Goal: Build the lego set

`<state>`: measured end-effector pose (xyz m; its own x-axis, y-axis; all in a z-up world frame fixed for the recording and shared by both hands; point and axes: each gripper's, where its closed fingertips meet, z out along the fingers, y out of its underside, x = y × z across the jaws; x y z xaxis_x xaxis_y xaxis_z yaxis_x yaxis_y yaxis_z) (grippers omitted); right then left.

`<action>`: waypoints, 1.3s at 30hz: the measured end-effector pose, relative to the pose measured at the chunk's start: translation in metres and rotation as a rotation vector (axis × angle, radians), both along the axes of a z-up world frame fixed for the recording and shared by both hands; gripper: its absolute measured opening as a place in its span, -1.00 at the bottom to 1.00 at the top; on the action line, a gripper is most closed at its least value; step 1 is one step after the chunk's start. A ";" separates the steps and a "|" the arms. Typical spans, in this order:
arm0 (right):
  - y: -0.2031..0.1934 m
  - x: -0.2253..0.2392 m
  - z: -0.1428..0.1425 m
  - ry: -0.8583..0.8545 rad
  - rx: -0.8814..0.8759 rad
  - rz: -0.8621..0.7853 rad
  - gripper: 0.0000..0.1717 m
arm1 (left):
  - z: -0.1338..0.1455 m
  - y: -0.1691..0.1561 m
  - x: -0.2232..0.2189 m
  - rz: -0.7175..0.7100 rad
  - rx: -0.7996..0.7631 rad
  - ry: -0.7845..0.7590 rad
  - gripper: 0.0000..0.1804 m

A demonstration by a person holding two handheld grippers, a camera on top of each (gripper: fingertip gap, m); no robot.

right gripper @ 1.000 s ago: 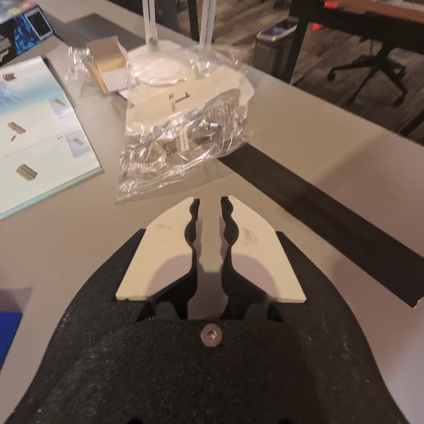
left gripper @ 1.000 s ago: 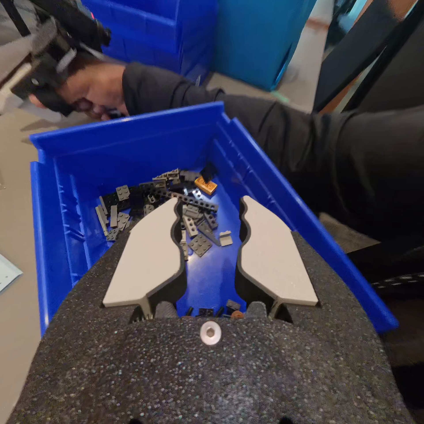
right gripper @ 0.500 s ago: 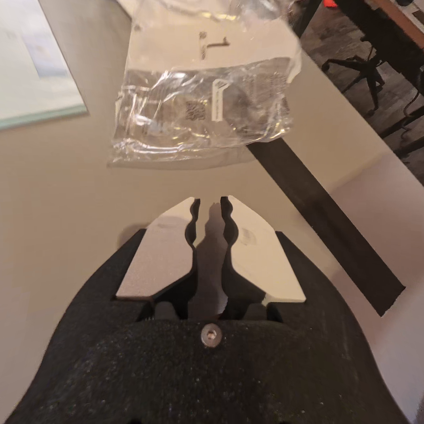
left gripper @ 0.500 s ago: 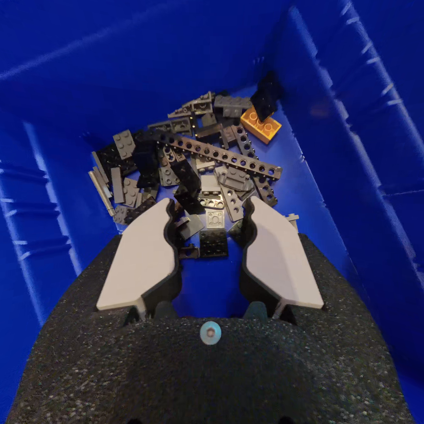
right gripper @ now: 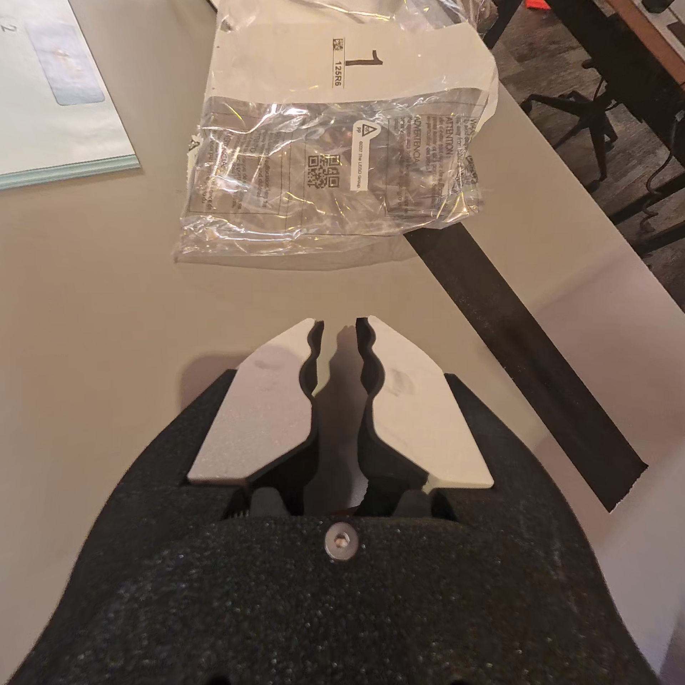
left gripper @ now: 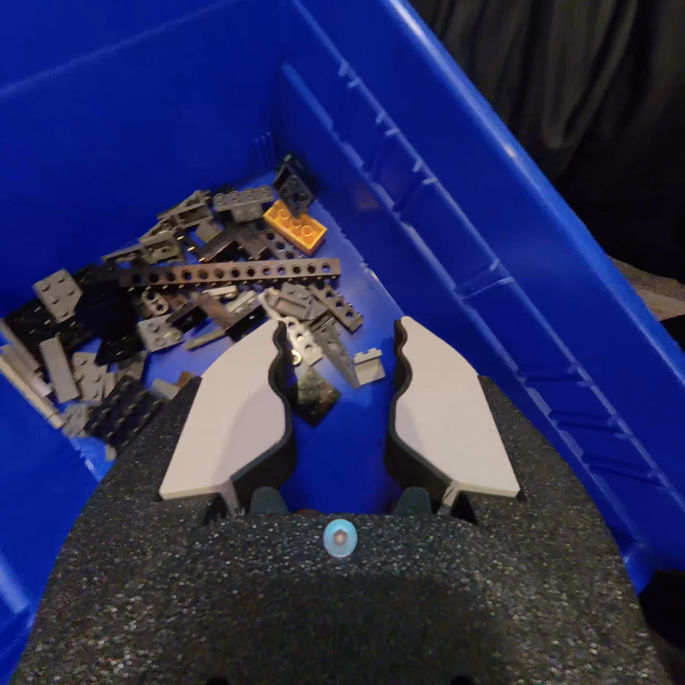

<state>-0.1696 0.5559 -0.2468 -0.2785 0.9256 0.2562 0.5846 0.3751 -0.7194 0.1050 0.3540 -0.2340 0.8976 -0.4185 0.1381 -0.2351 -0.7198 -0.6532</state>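
The left claw [left gripper: 339,328] hangs released inside a blue bin [left gripper: 463,192], its fingers wide apart over loose grey and black bricks [left gripper: 207,296]; a small grey brick [left gripper: 369,367] lies between them, untouched. An orange brick [left gripper: 296,226] lies farther back. The right claw [right gripper: 339,326], slightly parted and bare, hovers over the worktop [right gripper: 92,296], near a clear bag [right gripper: 326,166]; a booklet [right gripper: 55,103] lies to the left.

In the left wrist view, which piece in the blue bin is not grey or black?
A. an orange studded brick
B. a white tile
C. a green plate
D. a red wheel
A: an orange brick lies near the far corner of the bin, beside the pile of grey and black pieces.
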 end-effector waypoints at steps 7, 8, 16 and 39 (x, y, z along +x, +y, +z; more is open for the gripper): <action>0.001 0.000 -0.001 -0.006 -0.009 -0.004 -0.77 | 0.000 0.012 -0.049 0.188 0.001 0.116 -0.39; 0.001 0.000 0.000 -0.004 -0.007 -0.004 -0.77 | -0.002 0.014 -0.050 0.191 -0.002 0.127 -0.39; 0.000 0.000 -0.001 -0.008 -0.016 -0.001 -0.77 | -0.006 0.015 -0.002 -0.012 -0.010 0.016 -0.38; -0.001 0.000 -0.003 -0.026 -0.012 0.010 -0.76 | -0.007 0.058 -0.028 0.068 0.000 0.127 -0.38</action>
<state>-0.1694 0.5546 -0.2501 -0.2942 0.9258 0.2375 0.5991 0.3723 -0.7088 0.0767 0.4122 -0.2407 0.9343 -0.3558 0.0213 -0.2666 -0.7371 -0.6209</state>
